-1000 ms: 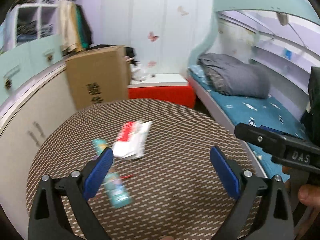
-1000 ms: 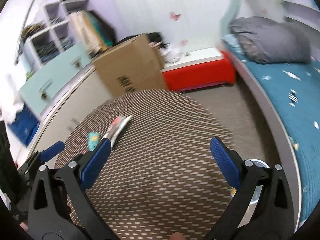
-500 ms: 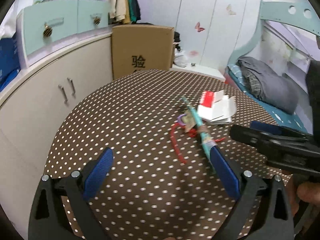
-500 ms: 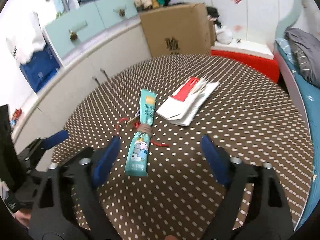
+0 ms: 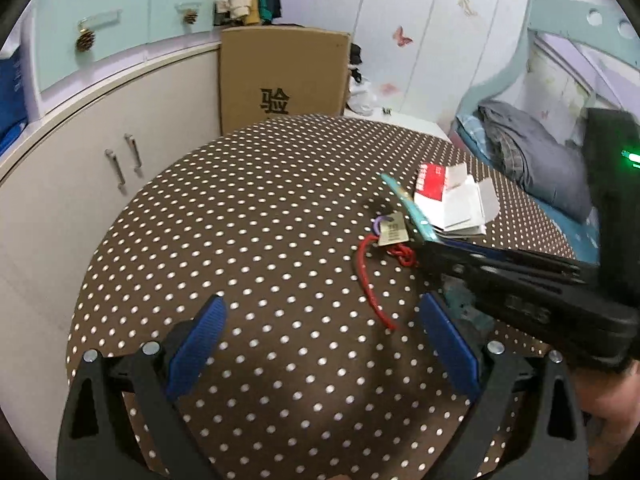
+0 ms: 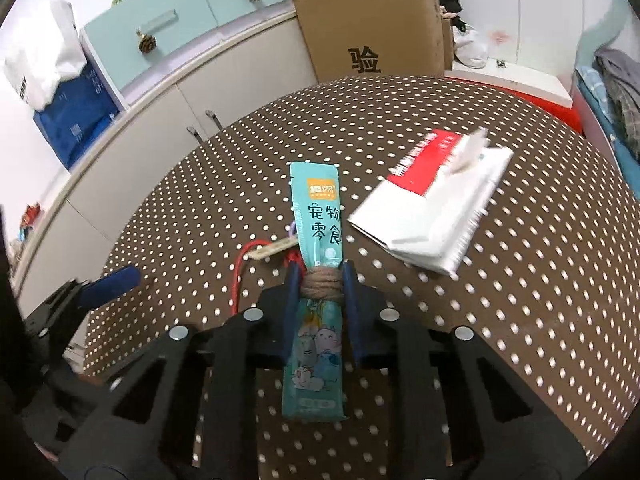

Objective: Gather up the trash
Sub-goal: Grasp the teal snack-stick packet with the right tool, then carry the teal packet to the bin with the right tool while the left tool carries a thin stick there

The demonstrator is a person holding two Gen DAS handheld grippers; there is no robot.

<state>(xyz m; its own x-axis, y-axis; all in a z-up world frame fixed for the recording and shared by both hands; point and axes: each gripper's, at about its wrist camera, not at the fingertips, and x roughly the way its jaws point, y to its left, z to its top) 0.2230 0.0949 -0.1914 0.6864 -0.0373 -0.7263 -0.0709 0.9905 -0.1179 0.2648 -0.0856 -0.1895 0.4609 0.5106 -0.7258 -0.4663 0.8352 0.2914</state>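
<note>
At frame centre of the right wrist view, the right tongs (image 6: pixel 319 274) clamp the teal snack wrapper (image 6: pixel 318 272) on the dotted counter (image 6: pixel 520 280). Lower in the left wrist view, the left tongs (image 5: pixel 320 332) gape wide, holding nothing.

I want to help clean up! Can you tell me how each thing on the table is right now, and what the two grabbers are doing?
teal snack packet: flat, pinched at its twine-wrapped middle.
right gripper: shut on the packet.
left gripper: open, holding nothing.
red string: loose on the table, tied to a small tag.
red and white paper pack: lying flat, untouched.
cardboard box: standing, closed.
</note>
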